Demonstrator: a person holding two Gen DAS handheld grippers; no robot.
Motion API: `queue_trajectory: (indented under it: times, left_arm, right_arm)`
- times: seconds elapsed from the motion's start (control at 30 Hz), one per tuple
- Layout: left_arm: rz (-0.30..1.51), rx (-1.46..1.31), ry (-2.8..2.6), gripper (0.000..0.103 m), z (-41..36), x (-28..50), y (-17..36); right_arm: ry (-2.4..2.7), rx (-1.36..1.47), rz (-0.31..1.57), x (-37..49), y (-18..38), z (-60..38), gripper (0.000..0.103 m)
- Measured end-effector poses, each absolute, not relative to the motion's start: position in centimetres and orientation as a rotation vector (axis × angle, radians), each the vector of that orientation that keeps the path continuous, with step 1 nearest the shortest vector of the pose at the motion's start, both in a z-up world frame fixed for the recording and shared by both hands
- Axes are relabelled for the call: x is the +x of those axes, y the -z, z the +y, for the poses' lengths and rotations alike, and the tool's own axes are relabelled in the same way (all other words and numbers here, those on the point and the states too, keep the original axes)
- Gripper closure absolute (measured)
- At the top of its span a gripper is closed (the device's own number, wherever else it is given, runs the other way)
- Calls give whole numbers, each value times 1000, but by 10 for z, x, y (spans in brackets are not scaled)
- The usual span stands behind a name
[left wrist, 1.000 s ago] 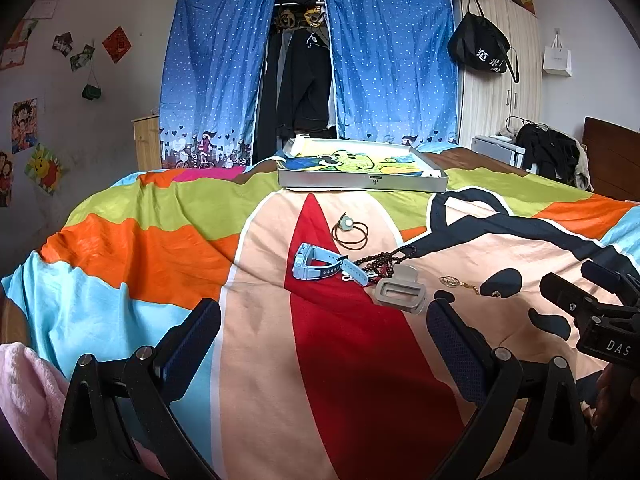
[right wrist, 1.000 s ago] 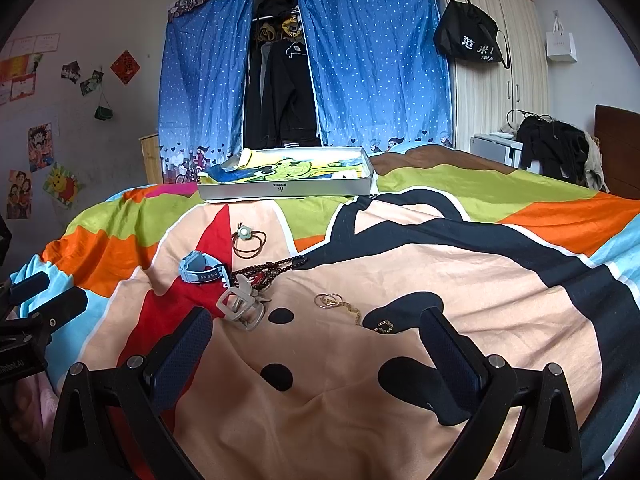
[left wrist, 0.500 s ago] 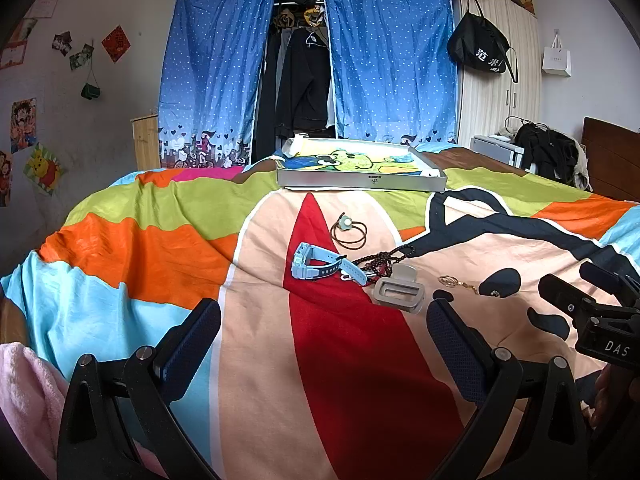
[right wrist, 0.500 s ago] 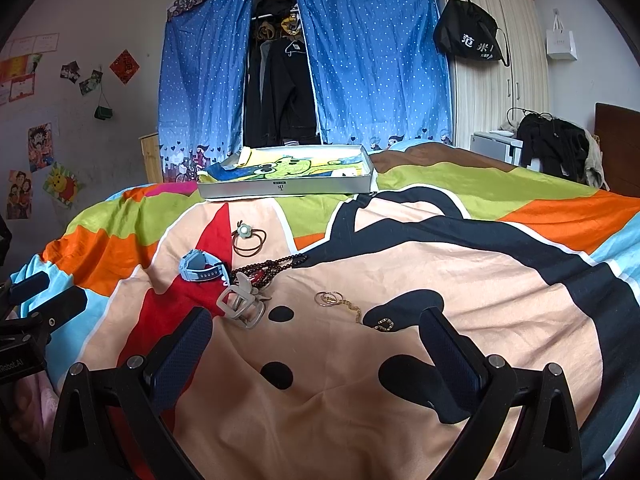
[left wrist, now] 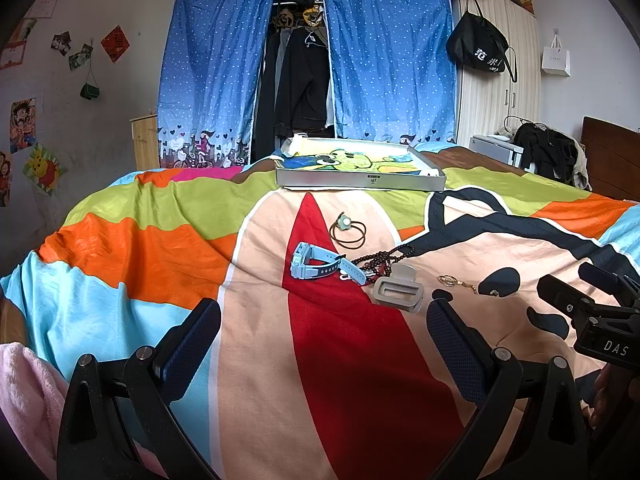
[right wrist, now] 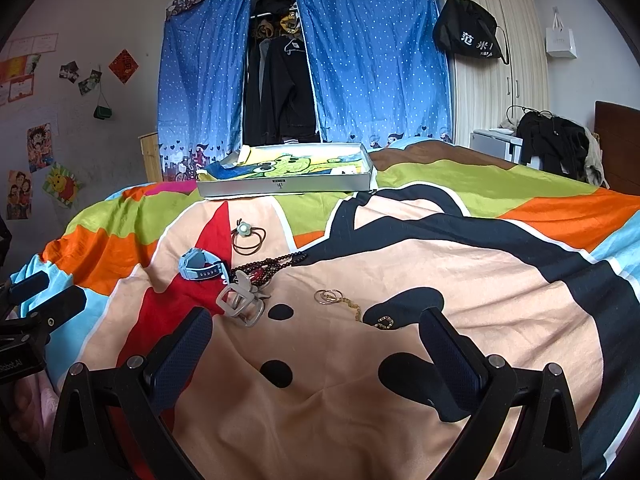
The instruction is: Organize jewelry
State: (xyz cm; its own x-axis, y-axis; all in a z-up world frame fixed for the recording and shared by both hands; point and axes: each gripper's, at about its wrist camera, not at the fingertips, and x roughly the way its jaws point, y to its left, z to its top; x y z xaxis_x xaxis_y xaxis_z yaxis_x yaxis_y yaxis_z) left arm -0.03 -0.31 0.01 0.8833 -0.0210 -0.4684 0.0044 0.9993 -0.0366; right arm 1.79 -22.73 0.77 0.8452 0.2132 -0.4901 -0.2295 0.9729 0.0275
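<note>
Where fingers (right wrist: pixel 180 356) gape, jewelry (right wrist: pixel 252 276) well ahead on bedspread (right wrist: pixel 440 264)

It was a lived-in home bedroom: a bed under a bright patchwork-coloured bedspread (left wrist: pixel 160 240), a clothes alcove behind blue dotted curtains (left wrist: pixel 384 60) with dark coats (left wrist: pixel 298 80) hanging inside, a white wardrobe (right wrist: pixel 500 92) carrying a black bag (right wrist: pixel 466 38), and cartoon posters (left wrist: pixel 24 124) on the wall.

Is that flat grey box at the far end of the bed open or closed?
Open. The grey box has no lid on it, and a cartoon-printed lining shows inside. None of the jewelry appears to be in it.
</note>
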Motion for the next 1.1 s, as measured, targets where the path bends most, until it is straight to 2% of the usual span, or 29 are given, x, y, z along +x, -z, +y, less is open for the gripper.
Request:
queue_trajectory:
  times: [0.9, 1.1]
  left_arm:
    - [490, -35, 14, 2, -4, -1, 0]
    - [526, -42, 26, 2, -11, 2, 6]
  right_arm:
    - [-234, -31, 519, 19, -15, -229, 0]
    - [-237, -25, 551, 20, 9, -226, 0]
